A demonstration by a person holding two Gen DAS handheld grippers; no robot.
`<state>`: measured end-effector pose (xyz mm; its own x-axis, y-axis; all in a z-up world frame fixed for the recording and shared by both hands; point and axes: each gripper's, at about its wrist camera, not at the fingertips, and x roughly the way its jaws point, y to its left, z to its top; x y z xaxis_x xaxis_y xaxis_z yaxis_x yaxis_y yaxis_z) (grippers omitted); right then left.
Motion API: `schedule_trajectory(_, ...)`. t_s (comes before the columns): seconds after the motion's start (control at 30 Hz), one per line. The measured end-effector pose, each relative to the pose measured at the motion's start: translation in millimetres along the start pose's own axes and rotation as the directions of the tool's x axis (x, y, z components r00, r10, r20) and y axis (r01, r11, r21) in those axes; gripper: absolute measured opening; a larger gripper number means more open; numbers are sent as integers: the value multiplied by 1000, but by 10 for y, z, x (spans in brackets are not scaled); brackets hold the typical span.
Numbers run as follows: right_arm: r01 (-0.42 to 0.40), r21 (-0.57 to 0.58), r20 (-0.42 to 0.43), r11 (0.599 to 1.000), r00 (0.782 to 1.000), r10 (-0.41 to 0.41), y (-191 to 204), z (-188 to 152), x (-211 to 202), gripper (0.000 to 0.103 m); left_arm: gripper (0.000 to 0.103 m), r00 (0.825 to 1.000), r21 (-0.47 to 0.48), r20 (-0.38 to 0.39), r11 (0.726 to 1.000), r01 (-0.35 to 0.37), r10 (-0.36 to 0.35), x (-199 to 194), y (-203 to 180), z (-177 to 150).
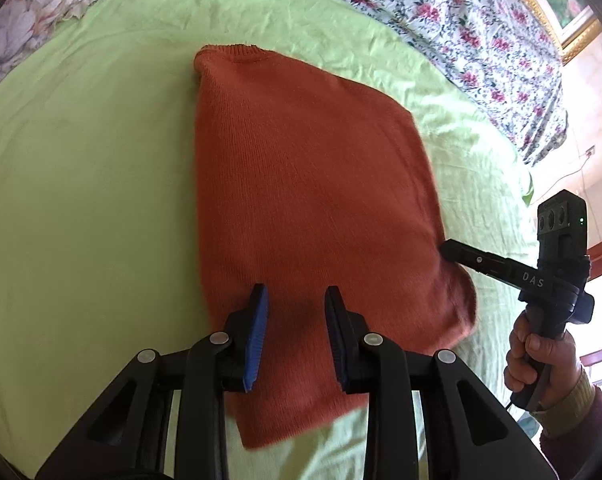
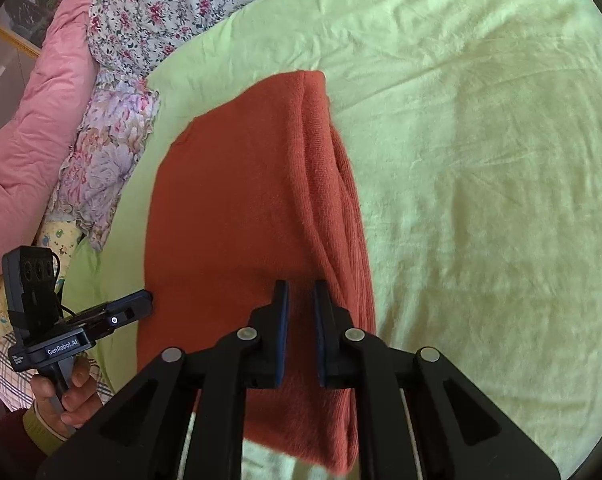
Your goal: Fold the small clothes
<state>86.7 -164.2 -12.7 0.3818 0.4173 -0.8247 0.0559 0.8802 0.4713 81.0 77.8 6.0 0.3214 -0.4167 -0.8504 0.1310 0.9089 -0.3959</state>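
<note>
A rust-orange knit sweater [image 1: 313, 184] lies folded into a long block on the green sheet; in the right wrist view [image 2: 237, 208] its folded layers stack along the right edge. My left gripper [image 1: 295, 300] hovers open over the sweater's near end, nothing between its blue pads. My right gripper [image 2: 301, 292] is over the sweater's near right part with a narrow gap between the pads and no cloth gripped. The right gripper also shows in the left wrist view [image 1: 447, 250], its tip touching the sweater's right edge. The left gripper shows in the right wrist view [image 2: 147, 298] at the sweater's left edge.
The green sheet [image 1: 81, 200] covers the bed. A floral quilt [image 1: 481, 32] lies along the far side, and a pink quilt [image 2: 33, 128] and floral pillow [image 2: 105, 160] lie by the sweater's left. A gold picture frame [image 1: 549, 12] hangs beyond.
</note>
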Motion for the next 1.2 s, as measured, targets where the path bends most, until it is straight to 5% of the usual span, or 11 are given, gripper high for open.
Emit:
schedule_trajectory(0.17,-35,-25,4,999,999,35,93,-251,-253,14,30,1000,27,-18,999,18,-18,-186,3,-277)
schedule_trajectory(0.4,27,11,-38,1000,999,-26,-43,-677,-145,14,30,998,89,-63,996,-18,24,-45,-27,-550)
schedule_trajectory(0.73,52,57,21,997,998,-53,-19,-794,-268,14,43,997,159,-65,987,-32,43,-79,-149,-663)
schedule_trajectory(0.87,55,56,71,997,996,-59,67,-904,-469,37,48,996,200,-62,979,-44,57,-170,-230,-711)
schedule_trajectory(1.2,84,-11,109,996,991,-83,337,-1221,-643,50,63,994,296,-3,949,-106,112,-406,-403,-882)
